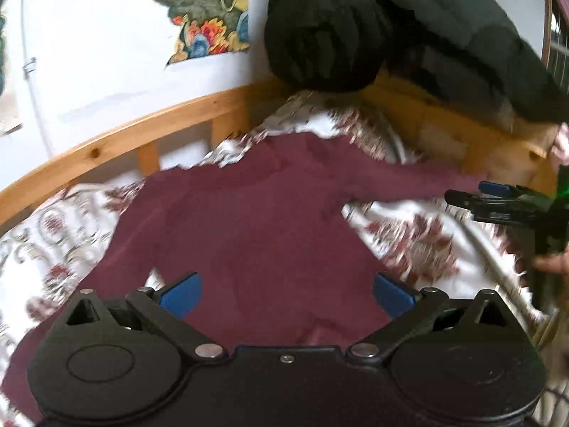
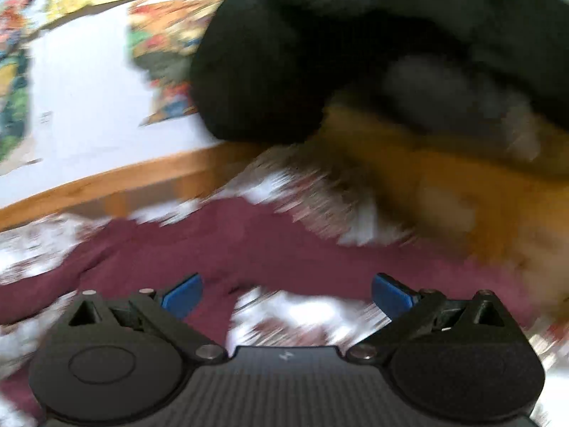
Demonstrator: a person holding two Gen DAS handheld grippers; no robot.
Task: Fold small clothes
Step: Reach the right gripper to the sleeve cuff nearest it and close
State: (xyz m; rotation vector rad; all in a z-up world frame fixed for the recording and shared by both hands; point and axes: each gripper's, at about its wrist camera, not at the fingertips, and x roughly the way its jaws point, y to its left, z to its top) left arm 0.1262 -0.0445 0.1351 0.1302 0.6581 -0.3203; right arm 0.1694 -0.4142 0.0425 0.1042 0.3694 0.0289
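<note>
Left wrist view: my left gripper (image 1: 287, 293) hangs with its jaws wide and nothing between them, directly over the body of the maroon long-sleeved top (image 1: 249, 220). The top lies spread on the floral bedsheet (image 1: 409, 227), body running away from me, one sleeve (image 1: 402, 183) stretched out to the right. My right gripper (image 1: 462, 197) sits at that sleeve's far end, so it is the nearer one for the sleeve fold; from this side I cannot tell its jaw state. Wooden bed frame (image 1: 117, 142) and a dark padded jacket (image 1: 409, 28) lie beyond. Right wrist view, heavily blurred: right gripper (image 2: 287, 293) wide, holding nothing, sleeve (image 2: 302, 259) crossing just ahead of it.
</note>
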